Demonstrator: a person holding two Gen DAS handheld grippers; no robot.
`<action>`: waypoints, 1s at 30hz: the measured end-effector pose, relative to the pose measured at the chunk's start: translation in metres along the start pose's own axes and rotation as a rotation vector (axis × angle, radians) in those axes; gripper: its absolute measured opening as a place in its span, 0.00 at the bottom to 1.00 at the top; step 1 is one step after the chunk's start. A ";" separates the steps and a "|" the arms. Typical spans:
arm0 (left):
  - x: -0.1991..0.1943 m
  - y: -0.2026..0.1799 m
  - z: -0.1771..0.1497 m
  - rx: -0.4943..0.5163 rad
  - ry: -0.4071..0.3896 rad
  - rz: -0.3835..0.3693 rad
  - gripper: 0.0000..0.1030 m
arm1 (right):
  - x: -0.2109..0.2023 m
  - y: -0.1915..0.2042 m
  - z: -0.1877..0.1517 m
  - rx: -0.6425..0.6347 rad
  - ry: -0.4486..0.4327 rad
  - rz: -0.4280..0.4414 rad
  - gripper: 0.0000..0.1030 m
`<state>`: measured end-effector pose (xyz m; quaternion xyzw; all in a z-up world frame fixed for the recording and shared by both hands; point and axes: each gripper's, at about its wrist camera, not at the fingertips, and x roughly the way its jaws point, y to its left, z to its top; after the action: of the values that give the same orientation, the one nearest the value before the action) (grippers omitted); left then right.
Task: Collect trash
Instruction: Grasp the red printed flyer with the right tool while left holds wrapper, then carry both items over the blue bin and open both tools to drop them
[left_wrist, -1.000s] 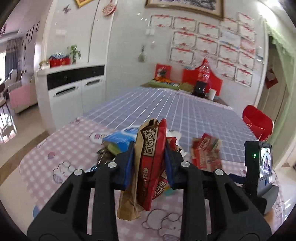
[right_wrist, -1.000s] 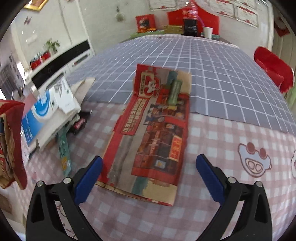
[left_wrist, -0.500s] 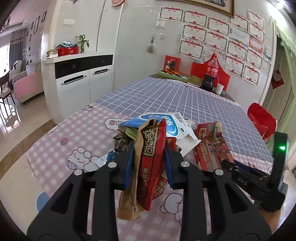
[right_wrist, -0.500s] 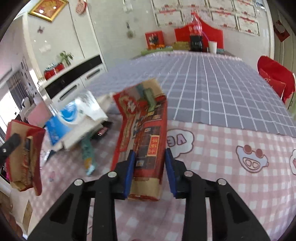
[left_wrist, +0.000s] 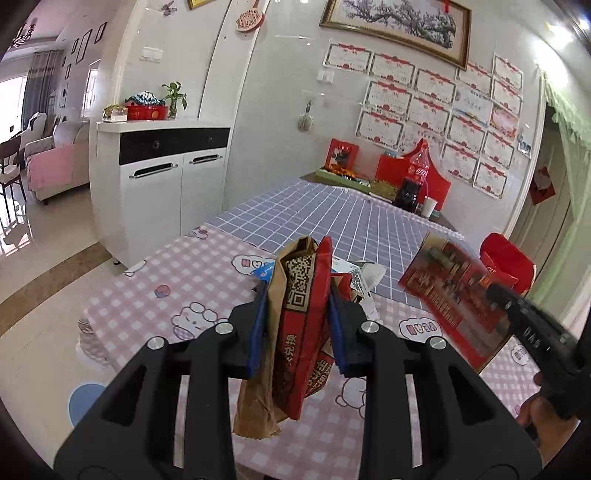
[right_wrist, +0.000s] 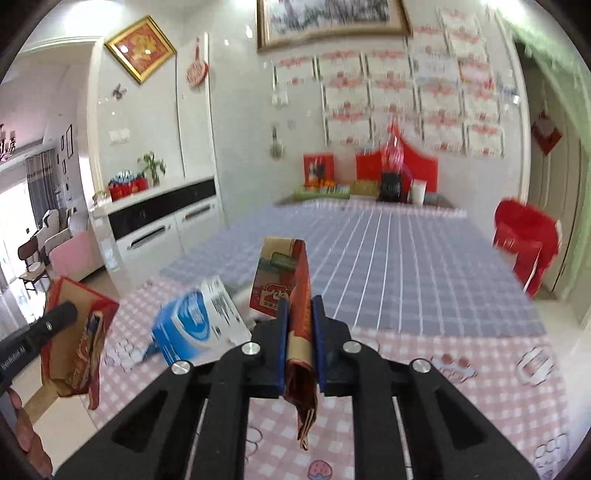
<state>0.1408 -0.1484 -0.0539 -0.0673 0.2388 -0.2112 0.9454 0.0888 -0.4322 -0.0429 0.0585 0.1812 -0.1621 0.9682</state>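
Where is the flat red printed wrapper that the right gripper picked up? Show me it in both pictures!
Left wrist view: the flat red wrapper hangs at the right, above the pink tablecloth, pinched by the right gripper entering from the right edge.
Right wrist view: the same wrapper is in the middle, clamped edge-on between the blue pads of the right gripper.
Shared landmark: the cola bottle at the far end of the table.

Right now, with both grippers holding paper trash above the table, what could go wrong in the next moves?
1. The right gripper pinches the flattened red package by one edge only; most of it sticks out free, so it could slip or tear.
2. The left gripper holds a brown and red paper bag that hangs below the pads; it may catch the blue and white carton left on the table.
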 end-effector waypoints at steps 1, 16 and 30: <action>-0.005 0.002 0.000 -0.003 -0.005 -0.003 0.29 | -0.007 0.006 0.002 -0.013 -0.011 0.002 0.12; -0.083 0.140 0.003 -0.151 -0.096 0.218 0.29 | -0.023 0.207 0.007 -0.139 0.036 0.507 0.12; -0.079 0.362 -0.064 -0.447 0.089 0.636 0.28 | 0.030 0.444 -0.075 -0.373 0.321 0.838 0.12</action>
<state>0.1799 0.2101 -0.1586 -0.1849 0.3288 0.1467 0.9144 0.2395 -0.0103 -0.0995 -0.0240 0.3149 0.2880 0.9041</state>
